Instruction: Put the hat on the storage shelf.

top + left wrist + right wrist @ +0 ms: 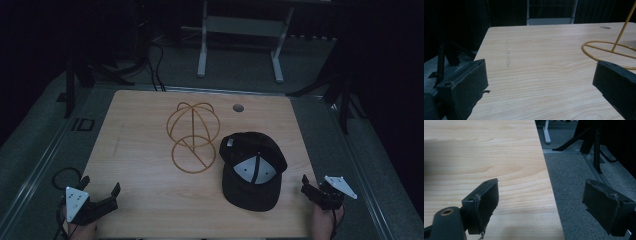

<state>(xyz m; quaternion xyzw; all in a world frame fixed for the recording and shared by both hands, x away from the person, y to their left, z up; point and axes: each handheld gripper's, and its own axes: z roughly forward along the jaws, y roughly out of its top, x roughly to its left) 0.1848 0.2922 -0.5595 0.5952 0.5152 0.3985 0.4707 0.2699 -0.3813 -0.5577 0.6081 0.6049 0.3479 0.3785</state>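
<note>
- Nearest, at the desk's near-left corner, the left gripper (100, 192) holds its black jaws wide apart, empty, over bare light wooden desk (145, 200).
- Right gripper (311, 187), at the near-right edge, is likewise spread wide, one jaw past the edge over grey carpet (584, 172).
- Black baseball cap (252, 167) lies crown-down near the right edge, its pale lining showing.
- Yellow wire dome-shaped hat stand (192, 136) stands at the desk's middle, just beside the cap.

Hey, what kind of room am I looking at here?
Probably a lab or studio set up for recording: dark surroundings, a lone wooden table on grey carpet, black tripod-like stands beside it, and a bare desk frame behind.
</note>
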